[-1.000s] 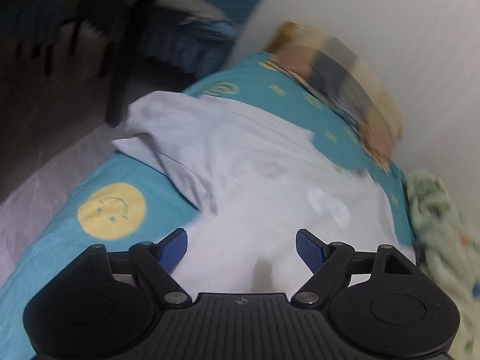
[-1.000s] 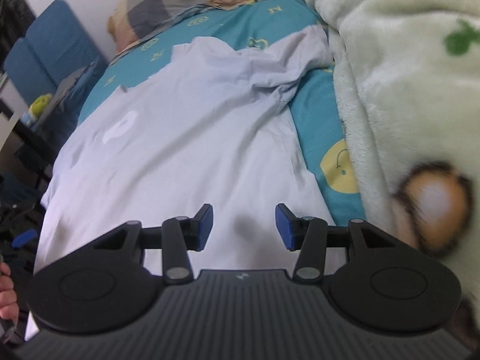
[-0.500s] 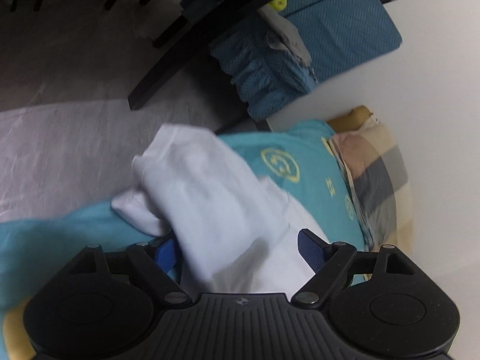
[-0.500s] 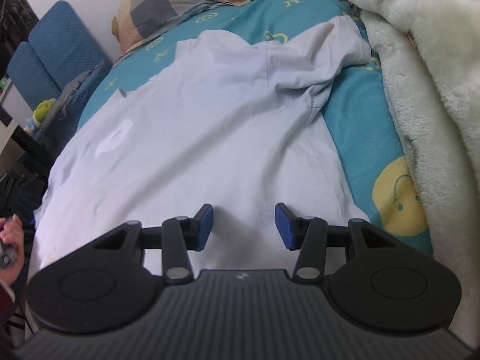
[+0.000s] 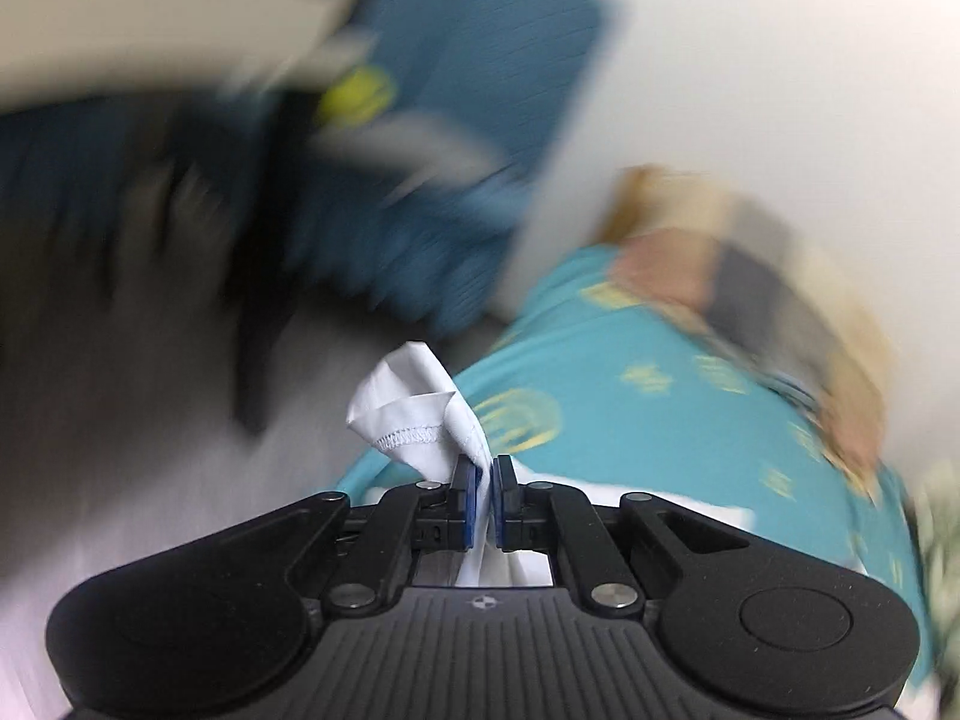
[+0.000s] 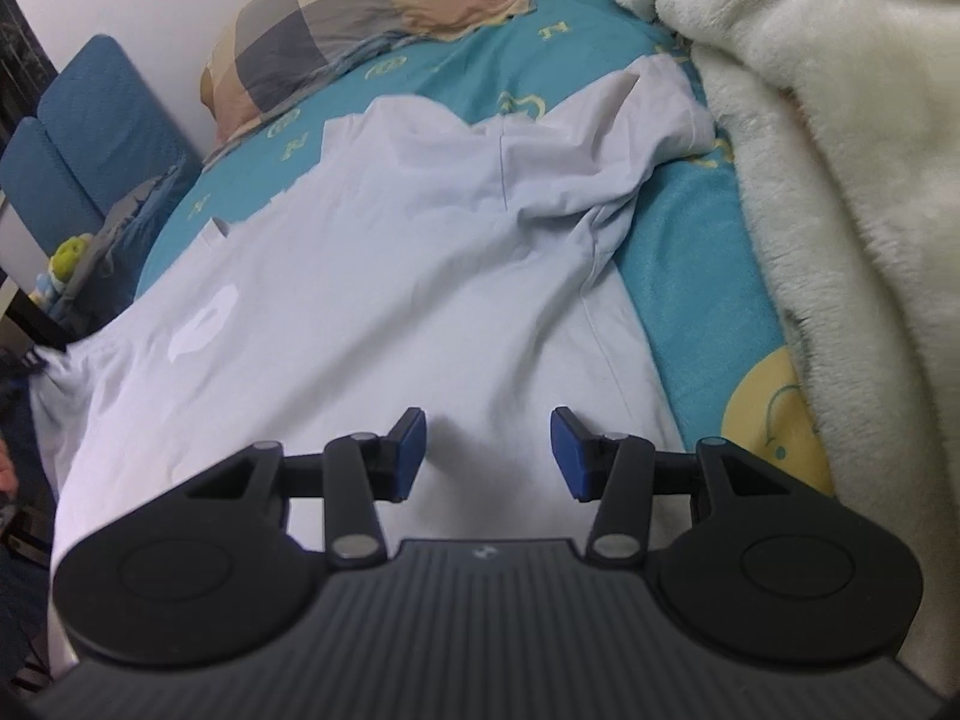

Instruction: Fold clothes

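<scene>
A white T-shirt (image 6: pixel 372 276) lies spread over the teal bedsheet (image 6: pixel 690 276), its far sleeve bunched near the blanket. My left gripper (image 5: pixel 486 501) is shut on a hemmed sleeve end of the shirt (image 5: pixel 414 414), which sticks up past the blue pads. That view is blurred by motion. My right gripper (image 6: pixel 489 453) hovers open just above the shirt's near part, with nothing between its fingers.
A fluffy cream blanket (image 6: pixel 840 180) fills the right side of the bed. A checked pillow (image 6: pixel 366 18) lies at the head by the white wall. Blue cushioned seating (image 6: pixel 90 144) stands left of the bed. A hand (image 6: pixel 6 468) shows at the left edge.
My left gripper swung left to the shirt's sleeve, closed on it and lifted it. My right gripper shifted slightly over the shirt and stayed open.
</scene>
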